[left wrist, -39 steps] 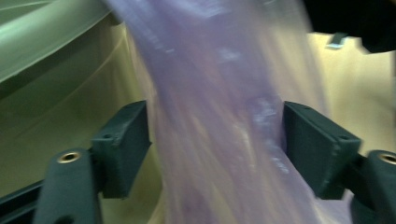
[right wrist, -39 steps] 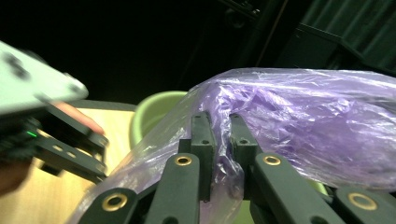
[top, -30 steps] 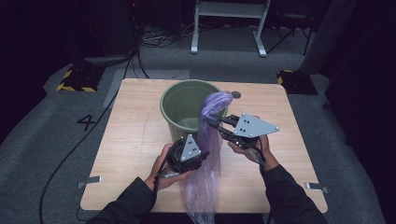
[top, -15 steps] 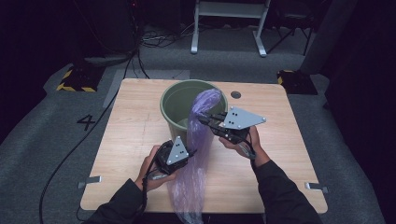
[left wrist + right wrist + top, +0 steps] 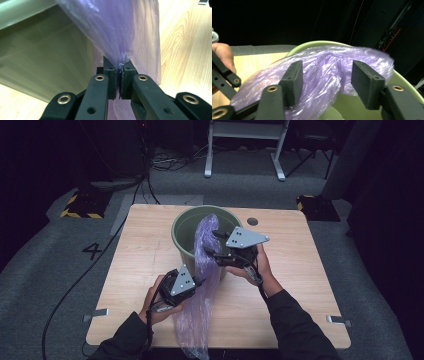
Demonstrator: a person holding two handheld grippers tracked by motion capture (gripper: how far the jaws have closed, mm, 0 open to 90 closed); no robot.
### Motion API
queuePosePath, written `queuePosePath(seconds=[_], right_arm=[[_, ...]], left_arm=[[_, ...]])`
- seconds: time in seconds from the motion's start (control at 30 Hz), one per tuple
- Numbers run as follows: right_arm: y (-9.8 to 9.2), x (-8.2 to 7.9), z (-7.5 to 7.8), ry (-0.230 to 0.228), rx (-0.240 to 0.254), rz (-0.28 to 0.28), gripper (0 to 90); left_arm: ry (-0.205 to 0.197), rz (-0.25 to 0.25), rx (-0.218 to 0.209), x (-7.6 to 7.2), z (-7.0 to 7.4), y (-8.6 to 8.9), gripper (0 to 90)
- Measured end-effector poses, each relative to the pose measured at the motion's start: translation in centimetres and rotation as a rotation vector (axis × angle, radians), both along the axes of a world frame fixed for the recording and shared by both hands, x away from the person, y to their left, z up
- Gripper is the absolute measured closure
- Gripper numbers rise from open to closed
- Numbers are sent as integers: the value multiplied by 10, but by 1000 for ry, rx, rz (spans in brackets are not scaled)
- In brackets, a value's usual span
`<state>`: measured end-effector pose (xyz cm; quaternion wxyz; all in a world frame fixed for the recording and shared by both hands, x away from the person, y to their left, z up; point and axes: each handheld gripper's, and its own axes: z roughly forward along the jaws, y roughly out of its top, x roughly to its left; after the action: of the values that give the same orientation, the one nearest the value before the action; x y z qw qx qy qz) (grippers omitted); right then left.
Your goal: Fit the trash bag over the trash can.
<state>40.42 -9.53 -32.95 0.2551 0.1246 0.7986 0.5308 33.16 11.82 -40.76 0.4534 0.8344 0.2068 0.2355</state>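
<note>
A crumpled purple plastic bag [image 5: 202, 285] runs from the mouth of the green bucket [image 5: 182, 227] down over the wooden table [image 5: 310, 270] to its front edge. My left gripper [image 5: 199, 283] is shut on the bag's middle, just in front of the bucket; in the left gripper view the pads pinch the film [image 5: 119, 65] beside the bucket wall [image 5: 37, 52]. My right gripper [image 5: 212, 244] hovers at the bucket's near rim. Its jaws have just been opening and stand apart in the right gripper view, with the bag's top [image 5: 324, 67] loose between them over the bucket rim [image 5: 312, 45].
A small round hole [image 5: 252, 221] sits in the tabletop behind the bucket. Metal brackets [image 5: 97, 312] [image 5: 339, 321] stick out at the table's front corners. A cable [image 5: 75, 285] trails over the grey floor at the left. A white frame [image 5: 245, 140] stands behind.
The right gripper has carried the bag's top leftward onto the bucket's mouth and opened its jaws. The left gripper has shifted left and closed on the bag's middle.
</note>
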Motion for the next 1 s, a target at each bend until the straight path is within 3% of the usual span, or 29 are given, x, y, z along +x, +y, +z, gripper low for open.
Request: queuePosePath(seconds=[0.03, 0.23, 0.37, 0.5, 0.6, 0.77, 0.93, 0.97, 1.0], right_arm=[[-1, -1, 1, -4, 0, -2, 433], [-11, -3, 5, -11, 5, 3, 773], [-8, 1, 5, 26, -11, -7, 824], [0, 10, 6, 91, -38, -19, 788], [7, 17, 8, 146, -51, -50, 582], [7, 21, 12, 150, -53, -79, 379], [-2, 26, 18, 148, -29, -102, 370], [-4, 27, 19, 136, -30, -113, 410], [-7, 27, 20, 133, -23, -113, 506]], left_arm=[[-4, 2, -7, 0, 1, 1, 862], [-12, 4, -26, -2, 5, 4, 862], [-29, -13, -21, -6, 8, 2, 862], [-44, -18, -26, -7, 12, 1, 863], [-48, -9, -57, -5, 15, 3, 858], [-55, -1, -65, -5, 18, 7, 860], [-57, 2, -66, -5, 21, 9, 861], [-59, 2, -69, -5, 22, 9, 861], [-63, 0, -66, -5, 23, 9, 861]])
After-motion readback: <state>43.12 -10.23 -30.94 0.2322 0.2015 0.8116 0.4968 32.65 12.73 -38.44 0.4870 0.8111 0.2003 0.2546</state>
